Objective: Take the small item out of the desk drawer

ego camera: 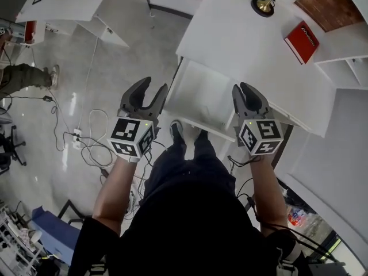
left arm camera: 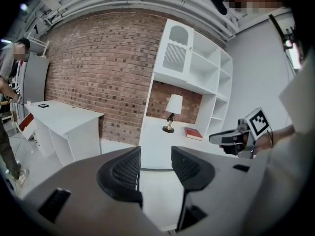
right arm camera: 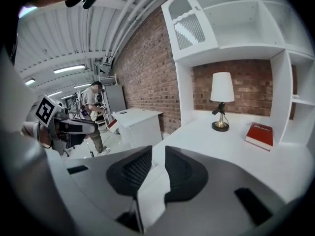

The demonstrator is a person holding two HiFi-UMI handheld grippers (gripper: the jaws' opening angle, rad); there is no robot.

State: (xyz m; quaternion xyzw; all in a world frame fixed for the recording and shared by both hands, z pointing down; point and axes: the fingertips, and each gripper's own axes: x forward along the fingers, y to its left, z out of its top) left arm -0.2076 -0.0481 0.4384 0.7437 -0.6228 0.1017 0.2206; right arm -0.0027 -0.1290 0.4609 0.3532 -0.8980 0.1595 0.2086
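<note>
- Step in hand: the approach. Both tools are held out in front of the body, short of the drawer, and nothing has been lifted out.
- Left tool (ego camera: 154, 87): jaws spread with a clear gap. Only the desk (ego camera: 230, 33) edge and the floor show through that gap in the left gripper view. It is empty and hangs over the floor, just left of the drawer.
- Right tool (ego camera: 242, 88): jaws stand a little apart, with a narrower gap than the left. The right gripper view shows a white strip in and below the gap. I read it as the drawer's white wall seen through the jaws, not a held thing, but I cannot be sure.
- Drawer (ego camera: 198, 88): appears pulled out from under the near edge of the desk, towards the person's feet. Its floor looks bare and white from the head view. The right tool hangs over its right front corner and hides that part.
- Small item: not made out in any view. It may lie under the right tool or deeper beneath the desk top; I cannot tell which.
- On the desk top, well back from the drawer, are a lamp (ego camera: 264, 3) and a red book (ego camera: 302, 41). Neither is part of this job.
- Next move, as I judge it: find the item first. Then bring one tool down into the drawer with its jaws wide enough to straddle the item, clear of the drawer walls, and pinch it before lifting.
</note>
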